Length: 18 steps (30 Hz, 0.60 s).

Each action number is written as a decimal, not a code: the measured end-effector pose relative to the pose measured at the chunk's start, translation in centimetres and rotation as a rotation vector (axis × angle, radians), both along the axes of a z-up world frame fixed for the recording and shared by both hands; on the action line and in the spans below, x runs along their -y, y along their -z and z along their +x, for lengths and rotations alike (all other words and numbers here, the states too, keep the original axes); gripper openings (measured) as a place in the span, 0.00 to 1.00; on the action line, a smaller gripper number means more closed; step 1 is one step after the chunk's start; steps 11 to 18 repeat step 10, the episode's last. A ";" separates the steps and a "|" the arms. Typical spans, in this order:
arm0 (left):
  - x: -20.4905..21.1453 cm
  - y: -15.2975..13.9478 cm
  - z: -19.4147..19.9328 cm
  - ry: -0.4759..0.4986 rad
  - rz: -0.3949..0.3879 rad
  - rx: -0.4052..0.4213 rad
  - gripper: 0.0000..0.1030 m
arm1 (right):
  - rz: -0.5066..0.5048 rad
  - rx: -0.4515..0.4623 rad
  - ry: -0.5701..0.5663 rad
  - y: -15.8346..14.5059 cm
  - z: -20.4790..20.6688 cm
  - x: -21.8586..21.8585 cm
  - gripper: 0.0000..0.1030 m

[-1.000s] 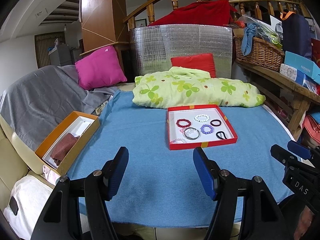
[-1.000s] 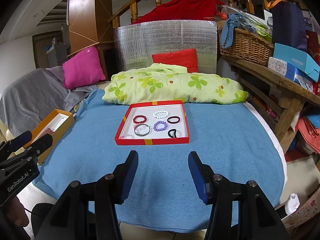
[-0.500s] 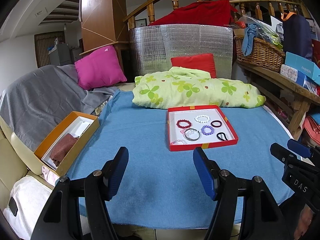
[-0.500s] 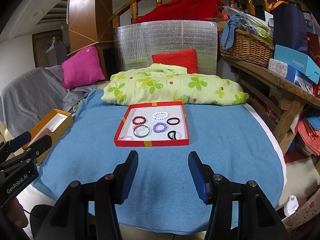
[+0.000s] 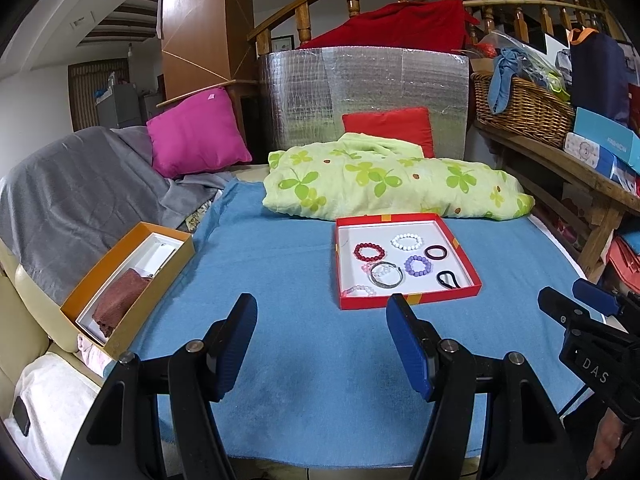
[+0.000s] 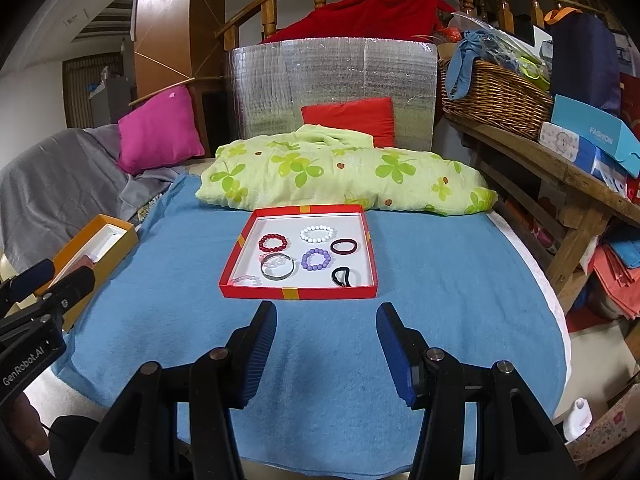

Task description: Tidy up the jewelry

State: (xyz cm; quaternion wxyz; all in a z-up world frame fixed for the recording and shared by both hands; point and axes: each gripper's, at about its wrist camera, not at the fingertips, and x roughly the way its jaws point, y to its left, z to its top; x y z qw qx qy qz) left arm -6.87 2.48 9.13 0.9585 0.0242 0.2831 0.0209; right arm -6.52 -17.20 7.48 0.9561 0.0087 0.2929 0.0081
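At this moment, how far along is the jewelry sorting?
Nothing looks done yet. All the bracelets, among them the red bead bracelet and the metal bangle, lie in the red tray. Nothing is in hand: the left gripper and right gripper hover over the blue cloth with jaws open and empty. The orange box holds only a brown cloth. Every piece remains to be sorted.

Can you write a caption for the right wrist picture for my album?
Open right gripper hovers over the blue cloth, facing a red tray of bracelets and hair ties.
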 end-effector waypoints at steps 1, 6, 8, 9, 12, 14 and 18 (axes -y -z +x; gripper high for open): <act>0.0 0.1 0.2 0.000 -0.001 -0.002 0.66 | -0.001 -0.002 0.001 0.1 0.2 0.0 0.55; 0.0 0.7 1.4 -0.003 0.007 -0.010 0.66 | 0.000 -0.020 0.004 0.6 1.6 0.1 0.55; -0.1 1.0 2.0 -0.003 0.008 -0.009 0.66 | 0.001 -0.028 0.006 1.0 2.4 0.1 0.55; -0.1 1.3 2.4 0.001 0.009 -0.008 0.66 | 0.003 -0.031 0.007 1.2 2.8 0.2 0.55; -0.2 1.9 3.1 0.000 0.013 -0.014 0.66 | 0.006 -0.033 0.008 1.4 3.2 0.3 0.55; -0.2 1.9 3.1 0.000 0.013 -0.014 0.66 | 0.006 -0.033 0.008 1.4 3.2 0.3 0.55; -0.2 1.9 3.1 0.000 0.013 -0.014 0.66 | 0.006 -0.033 0.008 1.4 3.2 0.3 0.55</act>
